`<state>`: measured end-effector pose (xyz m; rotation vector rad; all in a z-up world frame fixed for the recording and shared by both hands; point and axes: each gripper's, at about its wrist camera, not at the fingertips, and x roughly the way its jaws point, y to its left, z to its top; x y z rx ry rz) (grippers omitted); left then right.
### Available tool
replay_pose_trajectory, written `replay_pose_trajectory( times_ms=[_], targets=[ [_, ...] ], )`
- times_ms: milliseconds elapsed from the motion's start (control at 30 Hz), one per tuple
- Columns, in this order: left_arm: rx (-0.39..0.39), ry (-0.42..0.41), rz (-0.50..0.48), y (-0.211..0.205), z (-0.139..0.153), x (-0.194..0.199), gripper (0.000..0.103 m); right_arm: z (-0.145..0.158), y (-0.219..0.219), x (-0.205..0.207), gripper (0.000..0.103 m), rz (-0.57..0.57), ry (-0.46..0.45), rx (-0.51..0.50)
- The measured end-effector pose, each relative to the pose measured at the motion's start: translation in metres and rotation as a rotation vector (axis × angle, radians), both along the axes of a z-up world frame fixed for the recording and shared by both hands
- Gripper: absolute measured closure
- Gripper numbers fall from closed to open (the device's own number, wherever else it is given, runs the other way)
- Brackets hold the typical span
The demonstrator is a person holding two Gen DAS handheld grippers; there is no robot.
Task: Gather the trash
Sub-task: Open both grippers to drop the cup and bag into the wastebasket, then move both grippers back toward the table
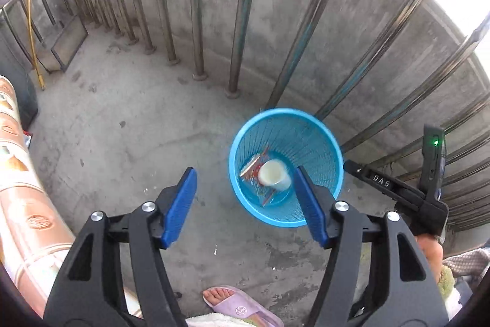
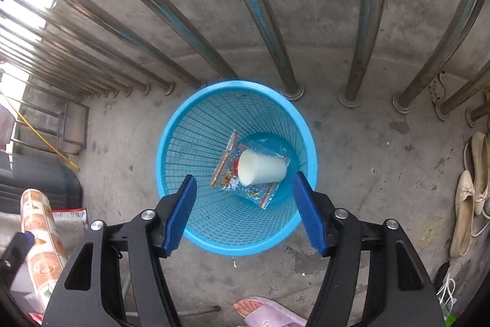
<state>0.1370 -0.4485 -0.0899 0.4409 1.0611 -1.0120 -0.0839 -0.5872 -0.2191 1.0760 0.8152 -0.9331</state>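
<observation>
Nearest the lens in the right wrist view, the right gripper [image 2: 243,198] hung above the basket with its jaws spread wide and nothing between them. In the left wrist view the left gripper [image 1: 245,192] was likewise released and empty, set to the left of the basket, its right finger overlapping the rim in the picture. Beyond the fingers, at frame centre, the blue mesh basket [image 2: 171,143] stood on the concrete floor [image 2: 122,127]. On its bottom lay a white cup [image 2: 260,167] on its side, resting on a clear printed wrapper [image 2: 226,170]. Behind the basket rose steel bars [image 2: 275,36] against a concrete wall. Both pieces appeared deposited; a sound finish would be to lift each gripper straight up, clear of the rim, before searching for more trash.
</observation>
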Motion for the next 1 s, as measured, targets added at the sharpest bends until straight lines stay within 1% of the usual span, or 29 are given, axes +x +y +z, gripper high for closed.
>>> replay_pose_trajectory(
  times_ms=[100, 133, 167, 267, 300, 333, 400, 433, 533, 600, 633, 700, 767, 800, 833, 900, 1000],
  targets=[
    [-0.087, -0.026, -0.001, 0.033, 0.033, -0.008, 0.036, 0.028, 0.019, -0.004, 0.026, 0.032, 0.009, -0.068],
    [-0.120, -0.031, -0.002, 0.045, 0.044, -0.011, 0.035, 0.039, 0.026, -0.004, 0.023, 0.043, 0.012, -0.095],
    [-0.151, -0.039, 0.000, 0.058, 0.055, -0.016, 0.032, 0.051, 0.034, -0.003, 0.018, 0.052, 0.020, -0.120],
    [-0.208, -0.060, 0.015, 0.099, 0.082, -0.029, 0.028, 0.089, 0.058, 0.003, 0.008, 0.097, 0.034, -0.215],
    [-0.229, -0.052, 0.024, 0.113, 0.089, -0.033, 0.026, 0.102, 0.068, 0.007, 0.006, 0.115, 0.056, -0.249],
    [-0.248, -0.039, 0.034, 0.128, 0.094, -0.036, 0.021, 0.114, 0.077, 0.012, 0.006, 0.133, 0.078, -0.283],
    [-0.277, -0.011, 0.049, 0.159, 0.105, -0.043, 0.020, 0.136, 0.099, 0.023, 0.006, 0.181, 0.098, -0.351],
    [-0.284, -0.016, 0.060, 0.176, 0.111, -0.046, 0.020, 0.147, 0.113, 0.029, 0.006, 0.220, 0.104, -0.397],
    [-0.299, -0.083, 0.113, 0.223, 0.124, -0.059, 0.019, 0.171, 0.156, 0.049, 0.006, 0.349, 0.135, -0.544],
    [-0.314, -0.127, 0.169, 0.260, 0.131, -0.068, 0.015, 0.184, 0.192, 0.062, 0.006, 0.453, 0.156, -0.662],
    [-0.324, -0.141, 0.197, 0.277, 0.134, -0.070, 0.013, 0.192, 0.207, 0.068, 0.006, 0.500, 0.152, -0.701],
    [-0.345, -0.160, 0.260, 0.313, 0.140, -0.074, 0.012, 0.205, 0.239, 0.075, 0.006, 0.595, 0.106, -0.759],
    [-0.373, -0.178, 0.339, 0.350, 0.145, -0.077, 0.011, 0.218, 0.261, 0.081, 0.006, 0.677, -0.001, -0.756],
    [-0.387, -0.189, 0.380, 0.367, 0.146, -0.079, 0.010, 0.224, 0.269, 0.082, 0.006, 0.718, -0.070, -0.740],
    [-0.399, -0.202, 0.426, 0.387, 0.146, -0.081, 0.010, 0.229, 0.279, 0.082, 0.006, 0.762, -0.159, -0.713],
    [-0.409, -0.221, 0.525, 0.424, 0.144, -0.082, 0.009, 0.232, 0.294, 0.087, 0.006, 0.812, -0.269, -0.666],
    [-0.425, -0.225, 0.666, 0.480, 0.134, -0.087, 0.009, 0.238, 0.322, 0.101, 0.006, 0.890, -0.337, -0.594]
  ],
)
